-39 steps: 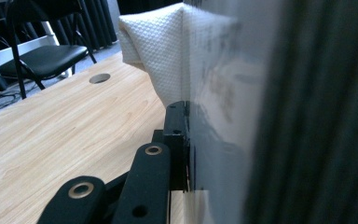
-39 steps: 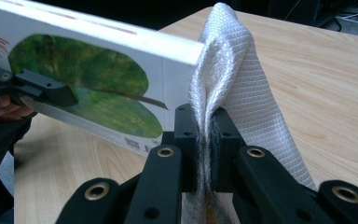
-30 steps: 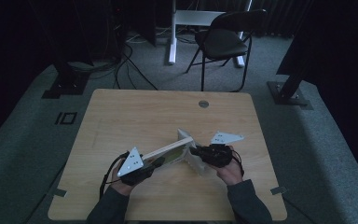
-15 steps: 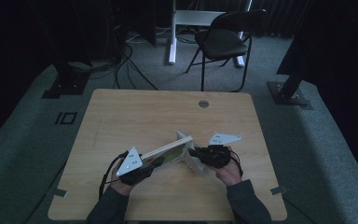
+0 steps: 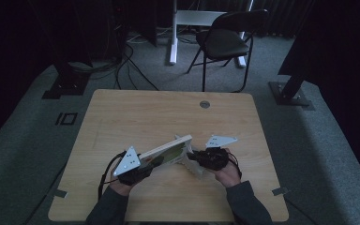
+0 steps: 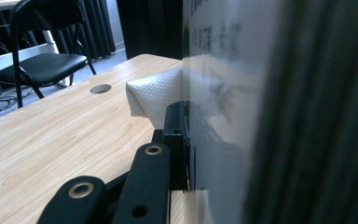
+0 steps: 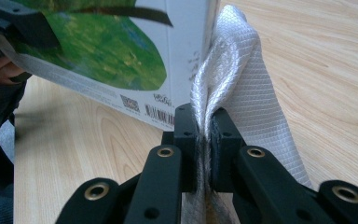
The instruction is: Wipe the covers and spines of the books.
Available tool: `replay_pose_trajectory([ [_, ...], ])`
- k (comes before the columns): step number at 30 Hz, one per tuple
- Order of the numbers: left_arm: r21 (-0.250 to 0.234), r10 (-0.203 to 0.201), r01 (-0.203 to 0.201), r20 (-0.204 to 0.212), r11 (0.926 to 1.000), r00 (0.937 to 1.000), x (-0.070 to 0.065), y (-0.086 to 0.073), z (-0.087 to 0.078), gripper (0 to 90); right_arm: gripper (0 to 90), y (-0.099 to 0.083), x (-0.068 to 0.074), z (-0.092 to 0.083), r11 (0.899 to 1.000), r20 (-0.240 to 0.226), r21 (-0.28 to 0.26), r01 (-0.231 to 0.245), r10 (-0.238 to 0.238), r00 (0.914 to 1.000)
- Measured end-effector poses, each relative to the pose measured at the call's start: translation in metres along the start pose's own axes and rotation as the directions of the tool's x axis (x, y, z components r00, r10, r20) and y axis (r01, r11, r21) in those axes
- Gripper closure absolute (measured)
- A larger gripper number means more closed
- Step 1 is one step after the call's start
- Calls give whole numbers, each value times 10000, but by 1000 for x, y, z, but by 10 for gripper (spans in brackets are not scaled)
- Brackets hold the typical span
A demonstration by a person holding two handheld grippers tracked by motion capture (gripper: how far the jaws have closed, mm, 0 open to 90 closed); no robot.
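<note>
A flat white box (image 5: 168, 151) with a green picture on its face (image 7: 98, 51) is held tilted above the table's front middle. My left gripper (image 5: 151, 161) is shut on the box's lower left end; one black jaw presses its white side (image 6: 223, 140), and the other jaw is hidden behind it. A white woven cloth (image 5: 193, 165) hangs against the box's right end (image 6: 154, 95). My right gripper (image 7: 204, 128) is shut on a fold of this cloth (image 7: 242, 88), right beside the box's edge (image 5: 194, 158).
The wooden table (image 5: 136, 117) has a round cable hole (image 5: 205, 104) near its far edge. A black folding chair (image 5: 225, 42) and stand bases (image 5: 290, 93) sit on the grey floor beyond. Cables trail from both grippers.
</note>
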State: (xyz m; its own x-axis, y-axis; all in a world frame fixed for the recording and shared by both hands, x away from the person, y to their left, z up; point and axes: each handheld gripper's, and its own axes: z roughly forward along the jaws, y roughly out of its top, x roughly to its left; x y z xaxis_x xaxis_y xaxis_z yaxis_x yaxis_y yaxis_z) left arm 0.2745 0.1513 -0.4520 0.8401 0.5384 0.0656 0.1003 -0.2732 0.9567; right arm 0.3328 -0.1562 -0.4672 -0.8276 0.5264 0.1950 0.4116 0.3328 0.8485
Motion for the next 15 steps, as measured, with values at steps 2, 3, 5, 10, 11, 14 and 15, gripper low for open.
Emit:
replay_pose_trajectory([
  [2,-39,2,-2,-2,10000,10000,1,0,-1,779,838,0,0,1,10000,-20,41,0,0,10000],
  [3,-63,-21,22,12,10000,10000,1,1,-1,779,837,0,0,1,10000,-40,57,-13,14,10000],
  [5,-95,-38,38,16,9999,10000,1,1,-2,779,838,-1,0,2,10000,-50,92,3,-2,10000],
  [10,-202,-91,92,44,9998,9999,2,3,-3,779,838,-2,1,5,9998,-89,199,-2,4,10000],
  [11,-206,-90,91,46,9997,9999,3,3,-4,779,838,-3,1,6,9998,-103,223,-10,13,9999],
  [14,-233,-69,69,27,9997,10000,3,5,-4,779,838,-4,1,8,9995,-118,314,-25,29,9999],
  [15,-233,-69,69,27,9997,10000,3,5,-4,779,838,-4,1,9,9994,-105,343,-20,23,9999],
])
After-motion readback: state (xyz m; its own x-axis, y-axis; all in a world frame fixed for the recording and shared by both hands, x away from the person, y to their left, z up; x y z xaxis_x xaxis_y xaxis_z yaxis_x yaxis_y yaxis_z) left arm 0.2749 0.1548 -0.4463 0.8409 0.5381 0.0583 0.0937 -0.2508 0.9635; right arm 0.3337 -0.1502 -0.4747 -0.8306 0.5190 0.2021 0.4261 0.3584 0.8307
